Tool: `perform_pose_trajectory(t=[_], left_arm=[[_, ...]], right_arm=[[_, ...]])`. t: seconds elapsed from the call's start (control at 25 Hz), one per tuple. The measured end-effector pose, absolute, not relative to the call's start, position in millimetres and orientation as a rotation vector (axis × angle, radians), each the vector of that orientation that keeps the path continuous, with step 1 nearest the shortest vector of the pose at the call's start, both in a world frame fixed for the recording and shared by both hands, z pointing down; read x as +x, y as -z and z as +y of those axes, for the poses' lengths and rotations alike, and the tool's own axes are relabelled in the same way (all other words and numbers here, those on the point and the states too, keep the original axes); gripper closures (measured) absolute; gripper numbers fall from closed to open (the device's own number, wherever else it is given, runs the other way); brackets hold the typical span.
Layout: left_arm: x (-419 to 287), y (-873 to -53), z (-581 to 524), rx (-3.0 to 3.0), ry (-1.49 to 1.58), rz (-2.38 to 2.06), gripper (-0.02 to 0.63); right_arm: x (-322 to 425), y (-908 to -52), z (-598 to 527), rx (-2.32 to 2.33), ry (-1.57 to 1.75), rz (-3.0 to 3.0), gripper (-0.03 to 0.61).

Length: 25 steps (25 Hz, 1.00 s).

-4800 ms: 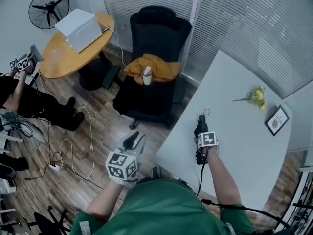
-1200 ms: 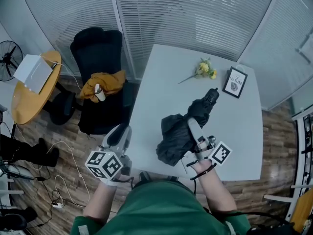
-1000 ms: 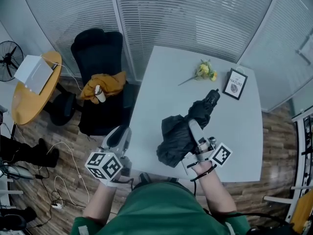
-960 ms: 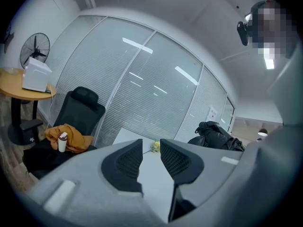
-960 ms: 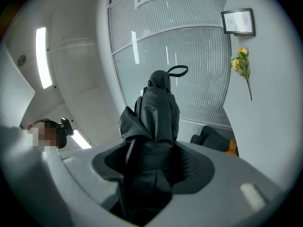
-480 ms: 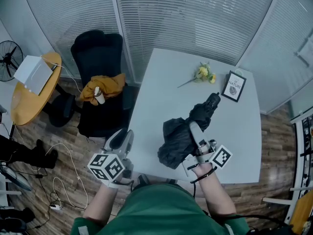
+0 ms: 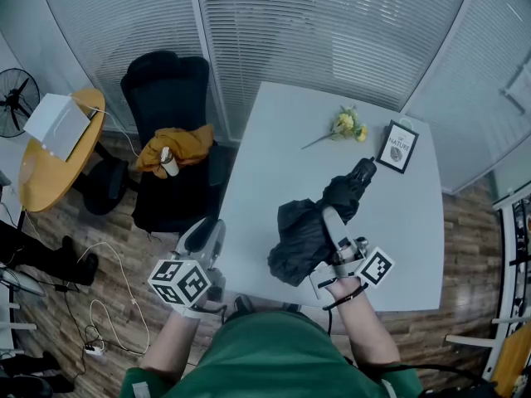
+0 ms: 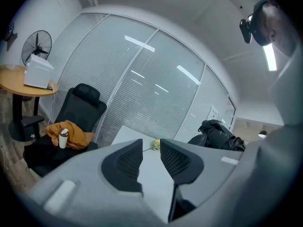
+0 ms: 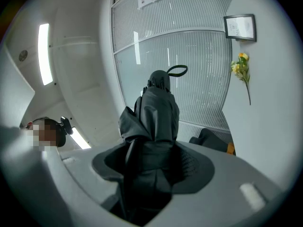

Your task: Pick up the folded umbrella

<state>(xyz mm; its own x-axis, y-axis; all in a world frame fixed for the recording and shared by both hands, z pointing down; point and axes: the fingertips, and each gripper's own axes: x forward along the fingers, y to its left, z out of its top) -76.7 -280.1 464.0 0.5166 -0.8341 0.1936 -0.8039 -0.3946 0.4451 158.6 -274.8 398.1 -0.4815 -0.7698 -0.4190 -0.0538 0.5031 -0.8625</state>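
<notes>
The black folded umbrella (image 7: 296,237) hangs over the white table (image 7: 274,139), its loose cloth bunched at the near end and its strap end pointing toward the far right. My right gripper (image 7: 325,216) is shut on its middle; in the right gripper view the umbrella (image 9: 158,103) rises from between the jaws of the right gripper (image 9: 154,162). My left gripper (image 7: 204,235) hovers off the table's near left edge. In the left gripper view its jaws (image 8: 151,157) stand a little apart with nothing between them, and the umbrella (image 8: 215,134) shows to the right.
Yellow flowers (image 7: 347,124) and a small framed picture (image 7: 397,146) lie at the table's far side. A black office chair (image 7: 166,98) with an orange cloth (image 7: 178,143) and a cup (image 7: 168,160) stands to the left. Farther left are a round wooden table (image 7: 41,172) and a fan (image 7: 12,98).
Over the last second both grippers kept still, the umbrella staying in the right one. Since the oldest frame the head view has swung from the chair to the white table.
</notes>
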Motion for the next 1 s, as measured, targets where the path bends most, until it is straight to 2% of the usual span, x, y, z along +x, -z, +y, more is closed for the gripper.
perform_pose_trajectory(t=[1.0], left_arm=[[-78.7, -465.2, -274.3, 2.275, 0.058, -1.326, 0.489]], right_arm=[[156.5, -393.0, -267.3, -0.692, 1.032, 1.906, 0.318]])
